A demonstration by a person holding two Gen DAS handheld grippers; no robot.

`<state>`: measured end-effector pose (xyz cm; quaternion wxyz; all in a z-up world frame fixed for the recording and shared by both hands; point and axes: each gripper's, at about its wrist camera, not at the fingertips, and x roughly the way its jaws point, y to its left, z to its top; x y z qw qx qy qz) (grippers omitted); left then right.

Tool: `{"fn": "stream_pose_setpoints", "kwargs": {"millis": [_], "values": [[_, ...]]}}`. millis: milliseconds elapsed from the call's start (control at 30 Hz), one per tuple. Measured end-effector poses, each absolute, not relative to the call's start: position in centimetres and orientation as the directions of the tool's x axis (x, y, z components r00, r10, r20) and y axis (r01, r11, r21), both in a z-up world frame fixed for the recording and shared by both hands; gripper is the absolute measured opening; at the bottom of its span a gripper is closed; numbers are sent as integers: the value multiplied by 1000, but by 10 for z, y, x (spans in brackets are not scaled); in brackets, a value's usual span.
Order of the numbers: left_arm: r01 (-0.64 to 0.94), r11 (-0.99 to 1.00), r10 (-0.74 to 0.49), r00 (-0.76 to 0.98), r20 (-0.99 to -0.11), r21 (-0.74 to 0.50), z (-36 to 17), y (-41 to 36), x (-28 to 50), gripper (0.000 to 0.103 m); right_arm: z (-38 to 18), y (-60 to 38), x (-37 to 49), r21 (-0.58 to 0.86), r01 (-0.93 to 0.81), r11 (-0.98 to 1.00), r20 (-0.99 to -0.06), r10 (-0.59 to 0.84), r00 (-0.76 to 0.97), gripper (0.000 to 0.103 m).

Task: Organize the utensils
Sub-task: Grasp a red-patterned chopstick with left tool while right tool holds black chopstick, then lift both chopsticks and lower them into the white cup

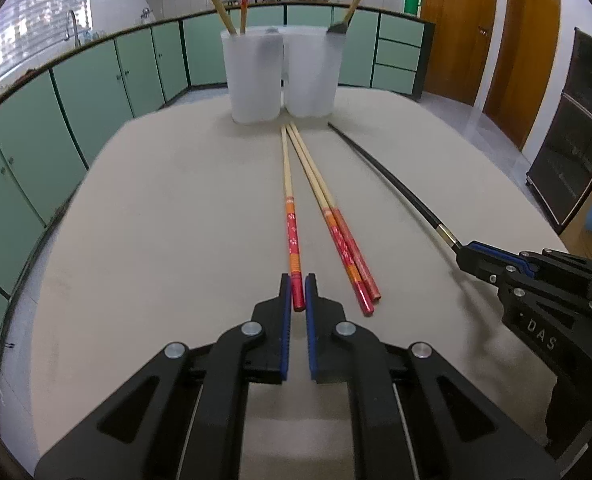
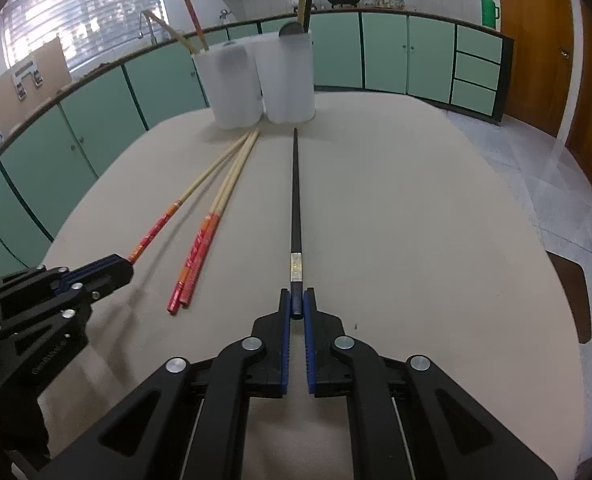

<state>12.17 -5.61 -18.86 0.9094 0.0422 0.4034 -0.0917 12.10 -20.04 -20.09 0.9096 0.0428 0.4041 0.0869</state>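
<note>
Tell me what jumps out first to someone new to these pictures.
The left gripper pinches the end of a red-handled chopstick while the right gripper pinches a black chopstick. Two more red-handled chopsticks lie between them, pointing toward two frosted cups at the table's far edge.

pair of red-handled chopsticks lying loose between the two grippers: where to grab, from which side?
Take the pair of chopsticks at the thick red handle ends, coming from the near edge of the table along their length. Those ends point at the grippers and lie side by side, touching, so one pinch could take both. The thin tips run off toward the white cups.
</note>
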Motion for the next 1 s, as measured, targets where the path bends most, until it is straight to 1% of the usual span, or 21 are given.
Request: {"fn": "stream_pose_setpoints", "kwargs": {"millis": [133,400,567,767,1000], "values": [[204,979,-141,688,-712,3,-167,-51,118,6,-183,-206,119,153,-123,981,-695,195,692,6],[211,977,-173,767,-618,-12,-112,-44,114,6,-136,-214,120,147,-139,979,-616,201,762,6],[223,974,-209,796,-568,-46,-82,-41,120,5,-103,-215,125,133,-172,976,-562,217,798,6],[246,968,-236,830,-506,-48,-50,-43,131,5,-61,-210,133,104,-219,970,-512,241,825,6],[272,960,-271,835,-479,-70,-31,-43,144,5,-25,-203,153,109,-272,956,-484,290,825,6]]}}
